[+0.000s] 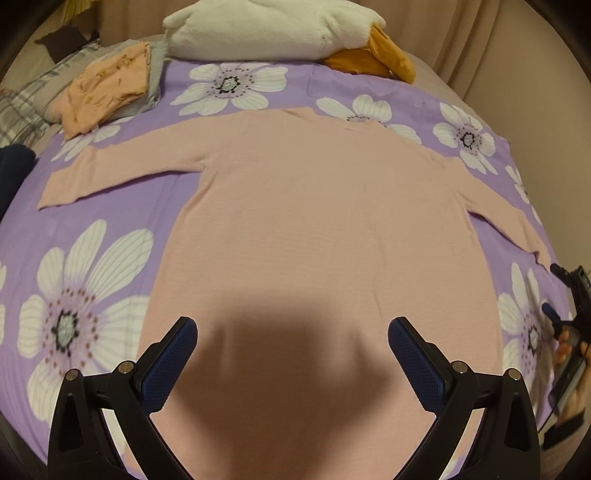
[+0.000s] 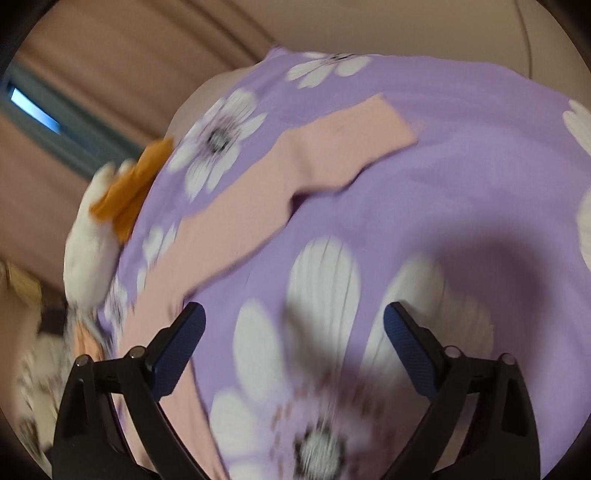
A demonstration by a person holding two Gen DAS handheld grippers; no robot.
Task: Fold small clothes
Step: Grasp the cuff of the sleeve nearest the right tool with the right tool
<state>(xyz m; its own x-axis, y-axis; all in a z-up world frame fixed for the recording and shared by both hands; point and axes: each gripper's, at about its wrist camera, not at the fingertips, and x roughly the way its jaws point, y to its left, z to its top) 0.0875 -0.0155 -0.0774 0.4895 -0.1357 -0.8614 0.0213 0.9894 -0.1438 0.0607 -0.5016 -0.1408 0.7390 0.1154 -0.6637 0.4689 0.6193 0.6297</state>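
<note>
On the purple flowered bedspread [image 1: 177, 206], straight ahead of the left gripper [image 1: 291, 332], a pink long-sleeved top [image 1: 314, 221] lies spread flat with both sleeves out to the sides. The left wrist view takes in the whole garment; the right wrist view, tilted and smeared with blur, catches only one sleeve [image 2: 332, 147] and a strip of the body, lying up and to the left of the right gripper [image 2: 293, 317].

The left gripper points steeply down over the lower part of the top, its blue-padded fingers [image 1: 173, 354] wide apart with nothing between them, and its shadow falls on the cloth just beyond them. The right gripper hangs over bare bedspread beside the garment, its jaws also spread wide and holding nothing. In the left view it appears at the far right edge [image 1: 569, 295], near the sleeve end, with part of the person's hand [image 1: 570, 350] around its handle.

Beyond the top, at the far end of the bed, sit a white plush toy [image 1: 273, 29] with orange parts and, further left, a folded peach garment [image 1: 107, 88] stacked on grey cloth. A dark blue item [image 1: 14, 162] shows at the left edge. Curtains [image 2: 92, 92] hang behind the bed. Nothing lies on the top itself.
</note>
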